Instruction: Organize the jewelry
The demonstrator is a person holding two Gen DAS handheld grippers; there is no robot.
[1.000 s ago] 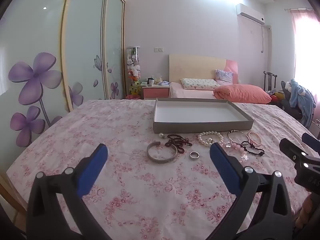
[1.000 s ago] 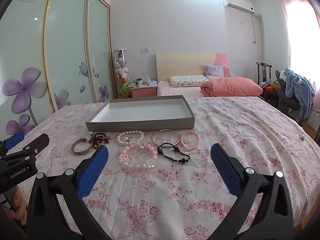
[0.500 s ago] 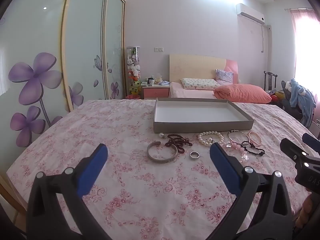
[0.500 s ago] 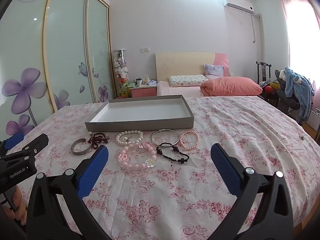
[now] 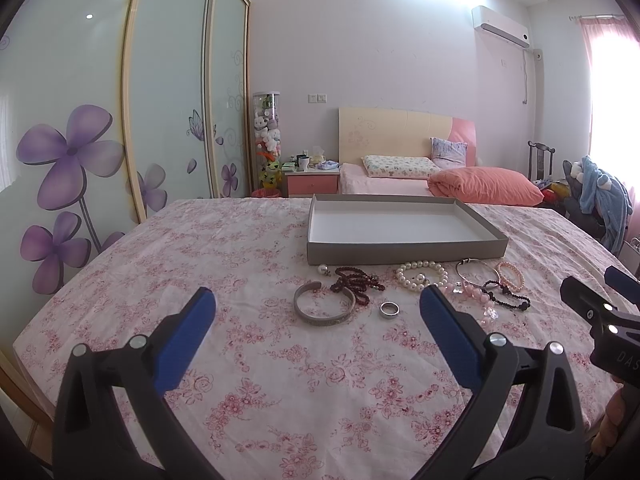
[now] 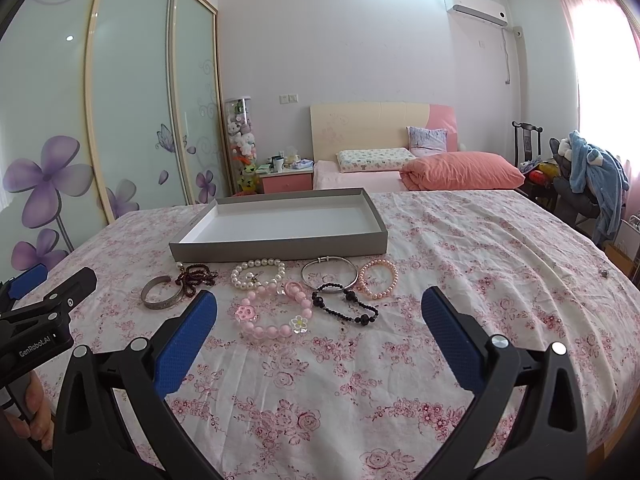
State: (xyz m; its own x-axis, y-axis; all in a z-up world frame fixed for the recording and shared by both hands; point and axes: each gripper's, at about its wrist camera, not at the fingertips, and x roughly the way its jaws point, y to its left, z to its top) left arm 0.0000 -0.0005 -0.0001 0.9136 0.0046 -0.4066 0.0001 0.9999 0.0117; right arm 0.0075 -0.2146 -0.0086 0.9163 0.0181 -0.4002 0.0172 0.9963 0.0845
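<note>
Jewelry lying in a loose row on flowered tablecloth (image 6: 460, 264), just in front of grey tray (image 6: 280, 246), presumably laid out for sorting into it; tray showing nothing inside yet.

- Silver cuff (image 5: 324, 309): open-ended band, lying flat, leftmost.
- Dark red bead string (image 5: 358, 282): bunched, touching cuff.
- Silver ring (image 5: 389, 309): lying alone, nearest left gripper.
- White pearl bracelet (image 6: 259, 274), thin silver bangle (image 6: 329, 273), pink pearl bracelet (image 6: 378, 279): lying closest to tray wall.
- Pink bead bracelet with flower charms (image 6: 274, 312), black bead bracelet (image 6: 346, 307): lying nearer front.

Left gripper (image 5: 318, 312): hovering above cloth, gaping wide, gripping nothing, aiming toward cuff and ring.
Right gripper (image 6: 319, 314): likewise spread wide, carrying nothing, framing pink and black bracelets.
</note>
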